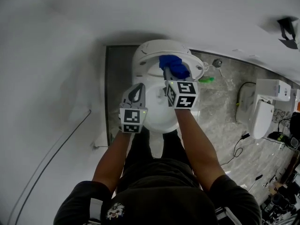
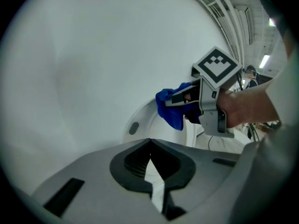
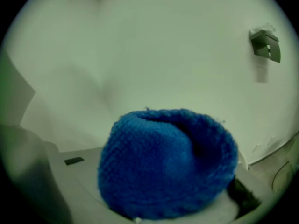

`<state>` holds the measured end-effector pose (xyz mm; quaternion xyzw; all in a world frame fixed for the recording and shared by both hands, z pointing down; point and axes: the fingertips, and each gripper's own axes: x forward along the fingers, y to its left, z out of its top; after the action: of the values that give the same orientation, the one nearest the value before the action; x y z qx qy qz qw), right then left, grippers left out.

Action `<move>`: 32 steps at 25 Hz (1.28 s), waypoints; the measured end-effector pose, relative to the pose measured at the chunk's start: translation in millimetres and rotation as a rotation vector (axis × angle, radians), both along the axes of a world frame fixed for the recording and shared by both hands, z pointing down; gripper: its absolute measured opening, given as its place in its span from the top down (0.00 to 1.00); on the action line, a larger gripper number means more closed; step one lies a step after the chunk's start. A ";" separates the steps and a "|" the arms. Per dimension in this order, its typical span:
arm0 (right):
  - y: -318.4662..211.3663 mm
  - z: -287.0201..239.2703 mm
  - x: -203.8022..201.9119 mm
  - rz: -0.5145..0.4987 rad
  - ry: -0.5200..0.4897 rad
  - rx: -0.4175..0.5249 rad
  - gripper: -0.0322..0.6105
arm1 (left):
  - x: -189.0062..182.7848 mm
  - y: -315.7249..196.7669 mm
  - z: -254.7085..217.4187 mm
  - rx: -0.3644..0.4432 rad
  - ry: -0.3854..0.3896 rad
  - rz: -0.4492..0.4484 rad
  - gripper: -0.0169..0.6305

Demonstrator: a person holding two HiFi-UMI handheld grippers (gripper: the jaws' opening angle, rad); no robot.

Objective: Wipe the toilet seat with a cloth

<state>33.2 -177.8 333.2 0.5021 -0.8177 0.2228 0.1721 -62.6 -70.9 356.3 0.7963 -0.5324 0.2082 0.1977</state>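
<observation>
The person stands over a white toilet (image 1: 161, 111), a gripper in each hand. The right gripper (image 1: 168, 72) reaches to the back of the bowl, and its jaws are clenched on a bunched blue cloth (image 1: 173, 65). In the right gripper view the cloth (image 3: 168, 162) bulges out as a rounded wad in front of the jaws and hides most of them; only a strip of grey jaw shows at lower left and a dark edge at lower right. From the left gripper view the cloth (image 2: 170, 107) hangs from the tip of the right gripper and lies against a curved white part of the toilet seat (image 2: 140, 120); whether that part is the seat ring or a raised lid cannot be told.

The left gripper (image 1: 138, 90) is held over the left side of the bowl, just beside the right one and apart from the cloth. Its jaws are pressed together with nothing between them, the tips meeting in its own view.

A grey marbled floor (image 1: 220, 107) lies to the right of the toilet, with a small green item (image 1: 206, 80) on it near the bowl
</observation>
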 end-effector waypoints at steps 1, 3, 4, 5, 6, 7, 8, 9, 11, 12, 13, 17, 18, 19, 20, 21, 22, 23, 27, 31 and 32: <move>-0.9 -0.3 6.0 0.010 -0.002 0.002 0.80 | 3.2 -0.9 0.4 -0.001 0.000 0.004 0.96; -1.6 -0.5 17.9 0.029 -0.003 0.006 0.81 | 9.9 -2.2 0.5 -0.002 -0.002 0.014 0.96; -1.7 -0.5 24.0 0.040 -0.003 0.009 0.80 | 13.4 -2.8 0.7 0.000 -0.002 0.021 0.96; -1.9 -0.7 30.2 0.052 -0.004 0.013 0.80 | 16.8 -3.5 0.8 0.002 -0.003 0.027 0.96; -2.2 -0.8 36.6 0.064 -0.005 0.017 0.81 | 20.4 -4.3 0.9 0.004 -0.004 0.034 0.96; -2.3 -0.5 43.2 0.075 -0.004 0.020 0.80 | 24.1 -5.0 1.1 0.005 -0.004 0.039 0.96; -2.3 0.4 49.9 0.085 -0.002 0.022 0.80 | 28.0 -5.6 1.4 0.005 -0.003 0.044 0.96; -2.3 2.1 56.6 0.093 0.001 0.023 0.80 | 32.0 -6.2 2.1 0.005 -0.002 0.049 0.96; -1.7 7.1 70.0 0.109 0.010 0.021 0.80 | 40.3 -6.8 4.4 0.003 -0.003 0.061 0.96; -0.8 10.4 76.7 0.117 0.013 0.016 0.80 | 45.0 -6.5 6.0 0.000 -0.004 0.068 0.96; 0.5 14.4 83.1 0.124 0.016 0.009 0.80 | 49.9 -5.7 8.0 -0.004 -0.005 0.075 0.96; 6.9 36.1 102.1 0.140 0.034 -0.027 0.80 | 67.3 -1.8 19.1 -0.021 -0.005 0.096 0.96; 8.9 41.8 106.3 0.145 0.036 -0.037 0.80 | 70.9 -0.8 21.6 -0.025 -0.005 0.099 0.96; 11.0 47.1 110.5 0.150 0.037 -0.047 0.80 | 74.2 0.0 23.7 -0.028 -0.006 0.101 0.96; 13.2 52.2 114.5 0.155 0.037 -0.057 0.80 | 76.9 0.9 25.5 -0.032 -0.008 0.102 0.96; 15.6 57.2 118.0 0.159 0.036 -0.068 0.80 | 79.0 1.8 27.4 -0.036 -0.009 0.101 0.96; 18.1 62.4 121.1 0.164 0.036 -0.079 0.80 | 80.5 2.9 29.6 -0.041 -0.010 0.099 0.96; 20.8 68.2 124.1 0.168 0.036 -0.089 0.80 | 81.7 3.9 32.4 -0.046 -0.010 0.099 0.96; 29.7 93.9 137.5 0.184 0.036 -0.127 0.81 | 88.2 7.4 47.1 -0.063 -0.012 0.104 0.96; 39.5 123.8 144.4 0.194 0.038 -0.154 0.81 | 88.6 12.9 70.9 -0.081 -0.014 0.106 0.96; 41.9 132.8 147.0 0.196 0.040 -0.162 0.81 | 89.4 14.1 78.4 -0.088 -0.013 0.105 0.96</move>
<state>180.2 -136.0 466.0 0.5685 -0.7404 0.2938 0.2058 26.8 -56.8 434.7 0.8124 -0.4814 0.2467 0.2176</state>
